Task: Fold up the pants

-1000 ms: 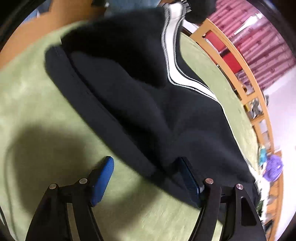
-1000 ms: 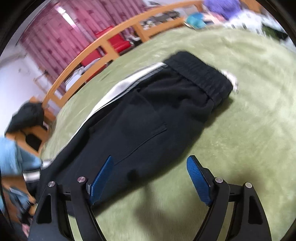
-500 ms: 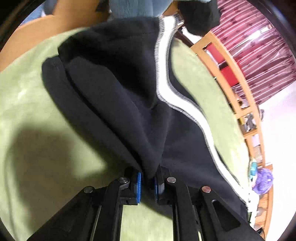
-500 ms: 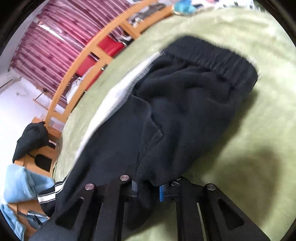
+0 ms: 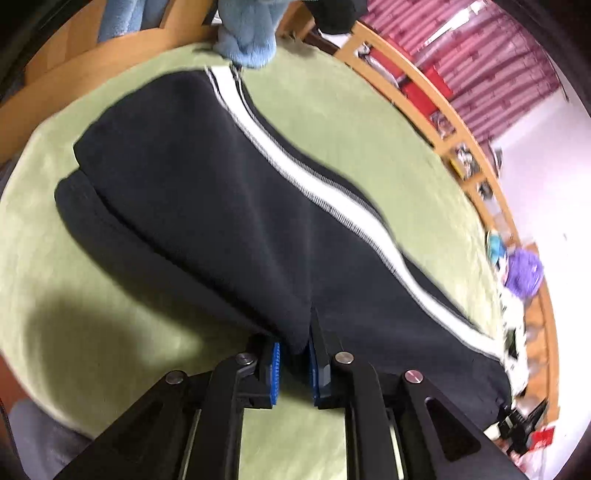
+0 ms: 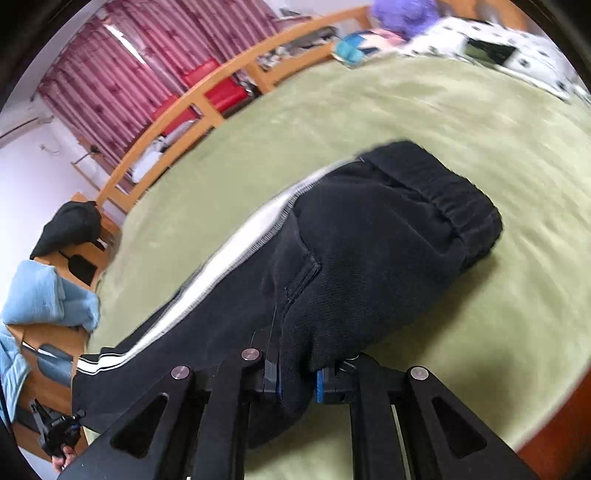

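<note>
Pants on green blanket, wooden rail, curtains

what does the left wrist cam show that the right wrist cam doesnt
Only the left wrist view shows the left gripper, its jaws shut on the black pants at the leg end, with both hem layers spread ahead.

Only the right wrist view shows the right gripper, shut on the seat fabric, plus the elastic waistband and a black bag on a shelf.

Both show the white side stripe, green blanket, wooden rail, red curtains and blue fleece.
</note>
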`<control>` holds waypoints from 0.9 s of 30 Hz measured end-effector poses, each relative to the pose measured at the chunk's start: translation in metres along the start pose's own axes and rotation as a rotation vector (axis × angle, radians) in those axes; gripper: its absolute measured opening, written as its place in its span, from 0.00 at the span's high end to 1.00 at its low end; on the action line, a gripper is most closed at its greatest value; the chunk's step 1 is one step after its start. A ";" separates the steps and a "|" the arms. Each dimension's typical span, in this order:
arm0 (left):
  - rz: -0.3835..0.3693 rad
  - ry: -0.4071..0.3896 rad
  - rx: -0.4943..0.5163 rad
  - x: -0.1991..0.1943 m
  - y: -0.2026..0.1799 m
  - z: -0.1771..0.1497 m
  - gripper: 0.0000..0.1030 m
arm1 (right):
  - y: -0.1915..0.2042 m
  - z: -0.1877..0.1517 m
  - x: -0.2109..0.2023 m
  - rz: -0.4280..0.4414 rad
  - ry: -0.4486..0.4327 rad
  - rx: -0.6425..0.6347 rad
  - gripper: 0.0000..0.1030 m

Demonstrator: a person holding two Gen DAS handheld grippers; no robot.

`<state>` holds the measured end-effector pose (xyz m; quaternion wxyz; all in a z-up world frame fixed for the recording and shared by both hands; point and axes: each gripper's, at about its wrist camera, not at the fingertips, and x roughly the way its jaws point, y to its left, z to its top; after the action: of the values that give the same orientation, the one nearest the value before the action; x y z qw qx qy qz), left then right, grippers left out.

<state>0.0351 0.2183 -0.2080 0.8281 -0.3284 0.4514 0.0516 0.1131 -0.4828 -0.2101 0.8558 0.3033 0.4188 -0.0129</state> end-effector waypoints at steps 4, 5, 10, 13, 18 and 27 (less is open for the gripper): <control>0.088 0.065 -0.019 -0.002 0.017 -0.013 0.60 | -0.016 -0.021 -0.001 -0.105 0.057 -0.033 0.68; 0.093 0.060 -0.017 -0.009 0.022 -0.014 0.57 | -0.018 -0.026 -0.007 -0.133 0.044 -0.046 0.60; 0.045 -0.048 -0.009 -0.046 0.047 -0.008 0.50 | -0.005 -0.049 -0.051 -0.183 -0.049 -0.103 0.48; 0.026 -0.105 -0.046 -0.051 0.062 0.014 0.50 | 0.009 -0.050 -0.064 -0.174 -0.076 -0.101 0.47; 0.007 -0.129 -0.109 -0.023 0.077 0.049 0.50 | 0.034 -0.057 -0.074 -0.184 -0.088 -0.095 0.47; -0.152 -0.053 -0.295 0.038 0.108 0.063 1.00 | 0.076 -0.072 -0.056 -0.204 -0.060 -0.087 0.47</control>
<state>0.0612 0.3314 -0.2671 0.7841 -0.4781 0.3907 0.0629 0.0466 -0.3956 -0.1649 0.8746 0.2212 0.4217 -0.0909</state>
